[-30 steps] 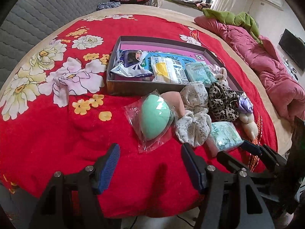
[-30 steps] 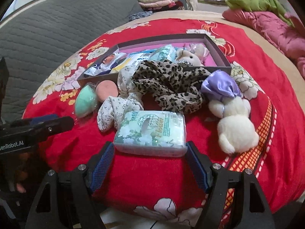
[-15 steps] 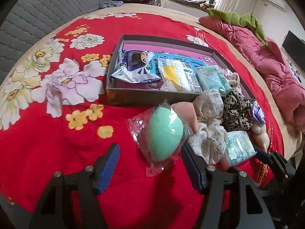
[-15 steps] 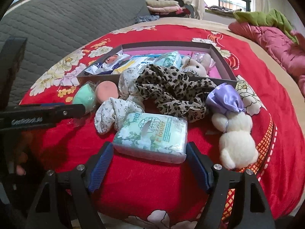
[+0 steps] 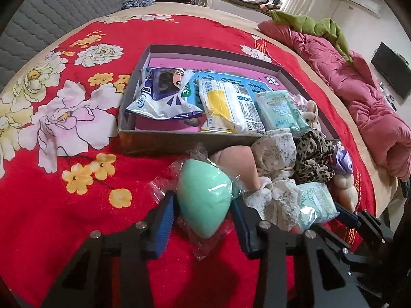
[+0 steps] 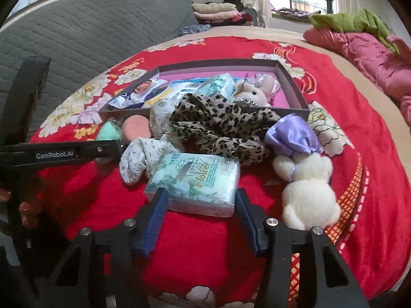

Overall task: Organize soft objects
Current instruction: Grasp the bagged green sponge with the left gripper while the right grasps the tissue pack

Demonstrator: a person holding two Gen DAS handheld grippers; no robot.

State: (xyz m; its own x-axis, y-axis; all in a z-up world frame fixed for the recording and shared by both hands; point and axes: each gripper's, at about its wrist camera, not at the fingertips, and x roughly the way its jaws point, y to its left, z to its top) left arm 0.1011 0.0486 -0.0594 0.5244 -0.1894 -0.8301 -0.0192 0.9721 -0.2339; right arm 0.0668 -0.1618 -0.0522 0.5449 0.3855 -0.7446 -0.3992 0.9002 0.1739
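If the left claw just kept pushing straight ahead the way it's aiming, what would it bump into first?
The left gripper already has the bagged green sponge between its closing jaws. Pushed on, it would probably shove that into the peach sponge, then the box; depth is uncertain.

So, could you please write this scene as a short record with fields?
surface: red floral blanket
container: shallow box, already holding packets
left hand-held gripper: jaws just closing around the bagged green sponge
right hand-held gripper: jaws just closing around the tissue pack
still outside the box: leopard cloth, white plush toy
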